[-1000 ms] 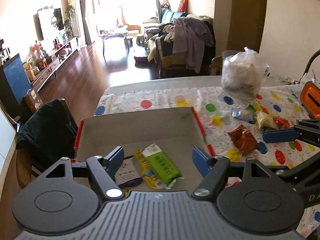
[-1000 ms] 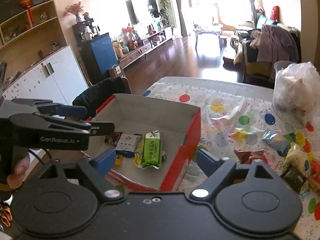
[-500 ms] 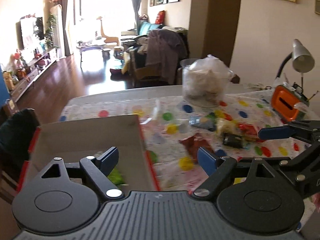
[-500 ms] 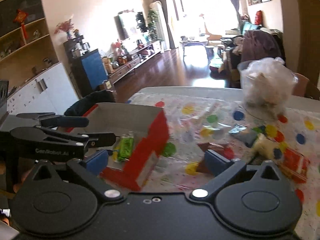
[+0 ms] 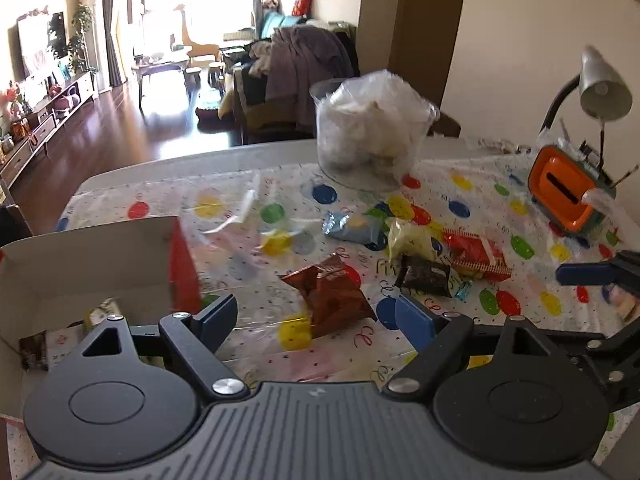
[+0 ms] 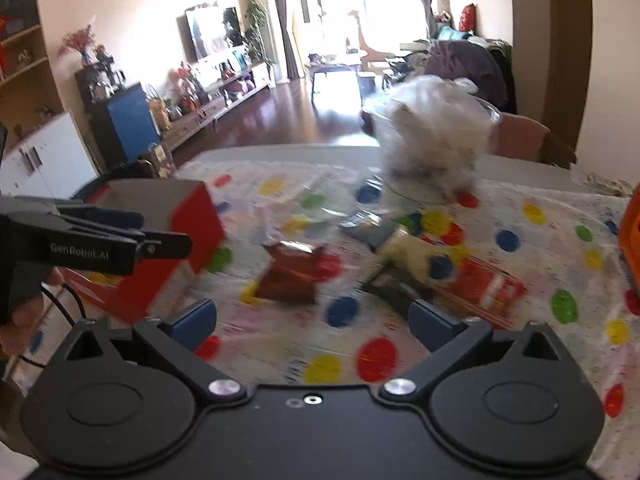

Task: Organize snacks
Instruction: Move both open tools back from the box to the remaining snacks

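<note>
My left gripper (image 5: 314, 318) is open and empty above the table, just short of a brown-red snack bag (image 5: 330, 294). Beyond it lie a blue-grey packet (image 5: 352, 227), a yellow packet (image 5: 408, 236), a dark packet (image 5: 426, 276) and a red packet (image 5: 478, 256). The red cardboard box (image 5: 184, 264) sits at the left with a few snacks inside. My right gripper (image 6: 312, 322) is open and empty; the brown-red bag (image 6: 292, 276), dark packet (image 6: 394, 284) and red packet (image 6: 486, 286) lie ahead of it, blurred.
A clear container stuffed with plastic bags (image 5: 370, 136) stands at the table's far side. An orange device (image 5: 566, 192) and a desk lamp (image 5: 600, 84) are at the right. The spotted tablecloth (image 5: 248, 196) covers the table. The left gripper shows in the right wrist view (image 6: 120, 236).
Both grippers have swung right, away from the box toward the loose snacks on the tablecloth. Both stay open and empty.
</note>
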Action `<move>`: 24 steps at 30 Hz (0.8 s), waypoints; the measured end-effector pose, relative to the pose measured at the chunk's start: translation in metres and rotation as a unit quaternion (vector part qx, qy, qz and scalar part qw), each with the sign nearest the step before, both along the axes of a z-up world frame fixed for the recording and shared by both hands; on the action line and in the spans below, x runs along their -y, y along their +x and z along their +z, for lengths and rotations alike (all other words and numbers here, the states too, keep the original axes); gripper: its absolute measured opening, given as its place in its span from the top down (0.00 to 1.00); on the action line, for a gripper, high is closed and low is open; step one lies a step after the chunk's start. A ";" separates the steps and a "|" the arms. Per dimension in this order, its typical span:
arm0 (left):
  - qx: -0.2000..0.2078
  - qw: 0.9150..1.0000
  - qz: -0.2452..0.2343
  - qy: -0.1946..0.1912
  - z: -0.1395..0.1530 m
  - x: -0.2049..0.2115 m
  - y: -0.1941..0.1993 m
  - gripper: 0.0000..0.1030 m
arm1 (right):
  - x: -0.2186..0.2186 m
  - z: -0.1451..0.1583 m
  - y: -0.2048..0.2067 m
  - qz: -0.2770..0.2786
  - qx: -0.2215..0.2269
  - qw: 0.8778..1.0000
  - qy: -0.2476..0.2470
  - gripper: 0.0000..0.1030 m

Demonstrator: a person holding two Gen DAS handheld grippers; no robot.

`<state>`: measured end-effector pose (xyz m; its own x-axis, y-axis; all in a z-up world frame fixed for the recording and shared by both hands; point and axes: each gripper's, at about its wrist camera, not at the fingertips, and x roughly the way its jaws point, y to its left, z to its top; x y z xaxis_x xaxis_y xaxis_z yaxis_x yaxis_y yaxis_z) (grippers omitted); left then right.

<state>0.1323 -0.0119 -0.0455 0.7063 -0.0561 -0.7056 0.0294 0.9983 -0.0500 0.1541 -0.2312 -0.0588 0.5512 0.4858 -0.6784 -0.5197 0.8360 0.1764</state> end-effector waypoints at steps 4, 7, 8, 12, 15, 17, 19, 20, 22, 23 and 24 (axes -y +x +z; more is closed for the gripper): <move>-0.021 1.000 0.003 0.017 -0.016 0.016 0.020 0.16 | 0.023 -0.014 0.015 -0.005 -0.009 1.000 -0.021 0.00; -0.041 0.999 0.011 0.018 -0.025 0.025 0.038 0.16 | 0.035 -0.026 0.029 -0.015 -0.017 0.999 -0.030 0.00; -0.047 0.999 0.016 0.018 -0.028 0.026 0.043 0.16 | 0.038 -0.031 0.035 -0.020 -0.023 0.999 -0.031 0.00; -0.076 0.996 0.035 0.010 -0.041 0.031 0.070 0.16 | 0.047 -0.047 0.056 -0.036 -0.042 0.998 -0.033 0.01; -0.097 0.994 0.055 0.010 -0.050 0.033 0.089 0.16 | 0.048 -0.060 0.070 -0.053 -0.050 0.996 -0.045 0.03; -0.109 0.992 0.067 0.008 -0.054 0.032 0.100 0.16 | 0.046 -0.070 0.082 -0.066 -0.069 0.994 -0.048 0.05; -0.125 0.989 0.077 0.009 -0.060 0.033 0.111 0.16 | 0.044 -0.081 0.092 -0.076 -0.090 0.992 -0.053 0.08; -0.133 0.988 0.080 0.007 -0.063 0.033 0.116 0.16 | 0.043 -0.086 0.098 -0.084 -0.103 0.989 -0.059 0.11; -0.150 0.985 0.090 0.003 -0.068 0.033 0.126 0.16 | 0.045 -0.095 0.111 -0.113 -0.132 0.983 -0.061 0.18; -0.157 0.983 0.095 0.000 -0.070 0.032 0.130 0.16 | 0.048 -0.098 0.119 -0.129 -0.150 0.979 -0.054 0.24; -0.164 0.981 0.100 -0.003 -0.073 0.032 0.134 0.16 | 0.051 -0.102 0.126 -0.147 -0.169 0.973 -0.048 0.26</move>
<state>0.2666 -0.0435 -0.1182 0.4385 0.0561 -0.8970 -0.1855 0.9822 -0.0293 0.2796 -0.2825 -0.1605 0.3947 0.2669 -0.8792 -0.1812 0.9607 0.2103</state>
